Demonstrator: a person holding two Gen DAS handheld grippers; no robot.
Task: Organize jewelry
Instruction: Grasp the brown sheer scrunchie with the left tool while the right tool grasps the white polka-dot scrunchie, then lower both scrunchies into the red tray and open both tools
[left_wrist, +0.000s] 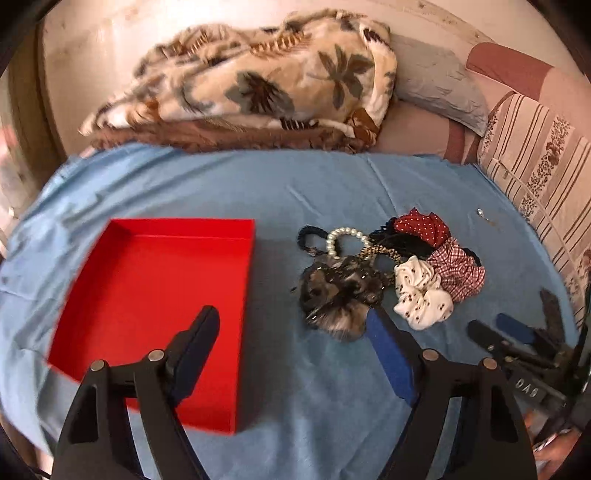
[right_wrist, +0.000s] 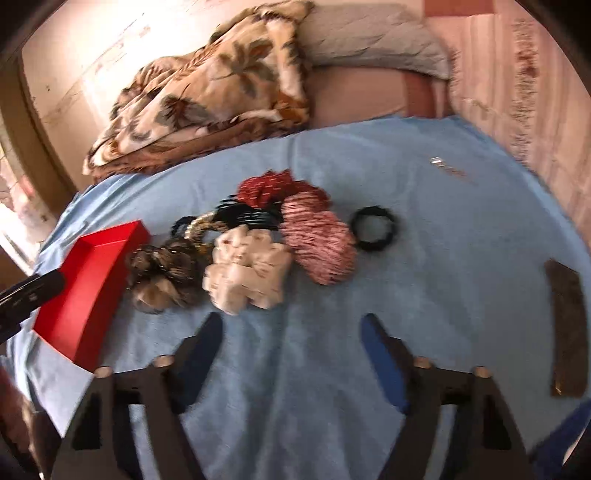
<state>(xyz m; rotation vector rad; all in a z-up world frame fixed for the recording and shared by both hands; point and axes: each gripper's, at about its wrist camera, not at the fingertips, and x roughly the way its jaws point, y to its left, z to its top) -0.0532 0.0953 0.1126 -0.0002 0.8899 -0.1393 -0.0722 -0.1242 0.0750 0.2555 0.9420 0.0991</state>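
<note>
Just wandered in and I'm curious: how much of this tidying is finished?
Nothing looks done: the red box is empty. Nothing is in hand either; the left gripper and right gripper are both open and hold nothing. Everything is left: the pile with the pearl bracelet and white scrunchie, and the black hair tie lying apart.

Matt red box (left_wrist: 155, 295); cloth scrunchies (left_wrist: 421, 291); glossy pearl bracelet (left_wrist: 345, 240); blue sheet (left_wrist: 258, 192).

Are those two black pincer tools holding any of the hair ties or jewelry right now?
No. The left gripper and the right gripper are both open and empty, above the blue cloth, short of the pile of scrunchies.
</note>
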